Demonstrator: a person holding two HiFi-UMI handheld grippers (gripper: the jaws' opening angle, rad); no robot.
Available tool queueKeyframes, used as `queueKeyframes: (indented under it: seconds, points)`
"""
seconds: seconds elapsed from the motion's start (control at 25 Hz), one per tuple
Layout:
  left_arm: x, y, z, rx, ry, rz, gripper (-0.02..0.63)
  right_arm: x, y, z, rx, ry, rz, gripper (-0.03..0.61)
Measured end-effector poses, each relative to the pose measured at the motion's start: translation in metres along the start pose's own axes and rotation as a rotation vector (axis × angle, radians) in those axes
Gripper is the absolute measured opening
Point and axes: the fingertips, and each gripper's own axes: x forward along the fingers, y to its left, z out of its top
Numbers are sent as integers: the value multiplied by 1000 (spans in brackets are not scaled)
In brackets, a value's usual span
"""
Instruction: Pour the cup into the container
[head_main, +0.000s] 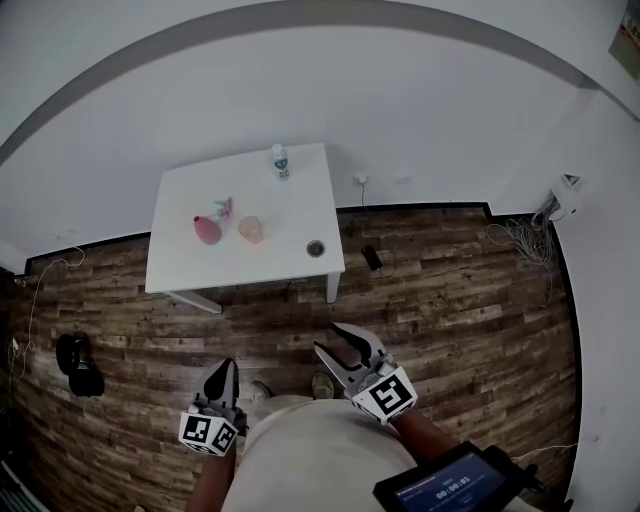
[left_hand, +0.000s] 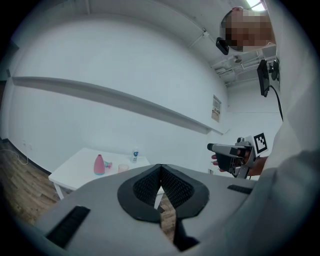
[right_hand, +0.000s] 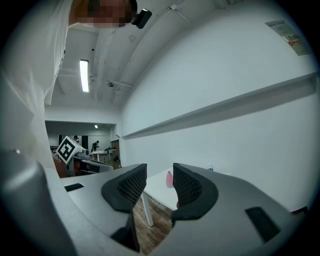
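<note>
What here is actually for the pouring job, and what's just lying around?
For the job: pink cup; small round container, probably the one meant; left gripper, shut; right gripper, open and empty.
Lying about: pink bottle; white bottle; dark bundle on the floor; small black object, also on the floor.

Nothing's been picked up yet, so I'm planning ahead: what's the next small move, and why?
Probably step toward the white table, leading the right gripper toward the pink cup: both it and the left gripper are empty, held near the body, well short of the table where the cup stands.
</note>
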Motion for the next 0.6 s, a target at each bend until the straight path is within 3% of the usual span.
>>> queueKeyframes:
  seconds: [0.6]
  points:
    - [-20,-9,8,-12,-36,36,9,1,13,4,1,-24,45,146]
